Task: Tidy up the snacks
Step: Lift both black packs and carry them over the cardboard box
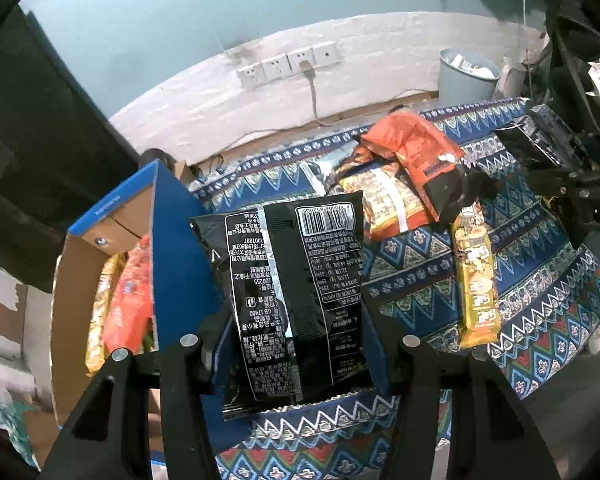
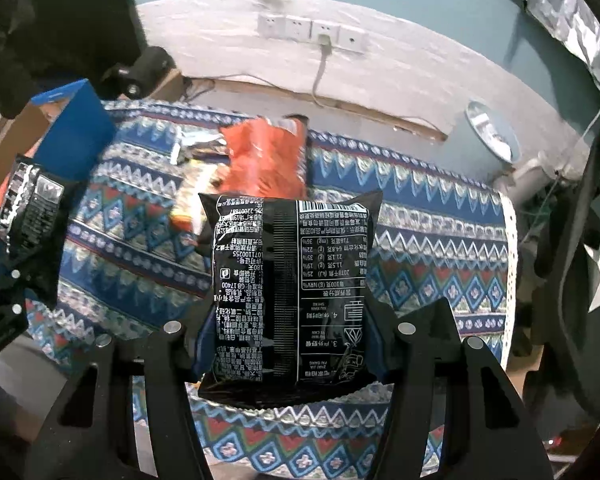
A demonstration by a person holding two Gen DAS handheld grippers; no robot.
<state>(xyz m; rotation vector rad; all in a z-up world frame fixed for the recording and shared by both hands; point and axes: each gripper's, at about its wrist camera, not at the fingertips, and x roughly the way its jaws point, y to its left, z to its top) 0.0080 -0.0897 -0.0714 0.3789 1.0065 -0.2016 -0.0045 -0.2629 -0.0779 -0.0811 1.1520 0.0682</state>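
Clamped between the left hand-held gripper [image 1: 296, 364] fingers: a black snack packet [image 1: 294, 300], raised beside the blue cardboard box [image 1: 172, 248] over the patterned cloth [image 1: 416, 264]; gripped likewise by the right hand-held gripper [image 2: 288, 354], a second black packet [image 2: 290, 292], above the orange bag [image 2: 264, 156].

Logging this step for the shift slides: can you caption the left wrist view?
Left gripper holds a black snack packet beside the blue cardboard box, other snacks waiting on the patterned cloth.

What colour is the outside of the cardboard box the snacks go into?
Blue outside, plain brown cardboard inside; the box shows best in the left wrist view.
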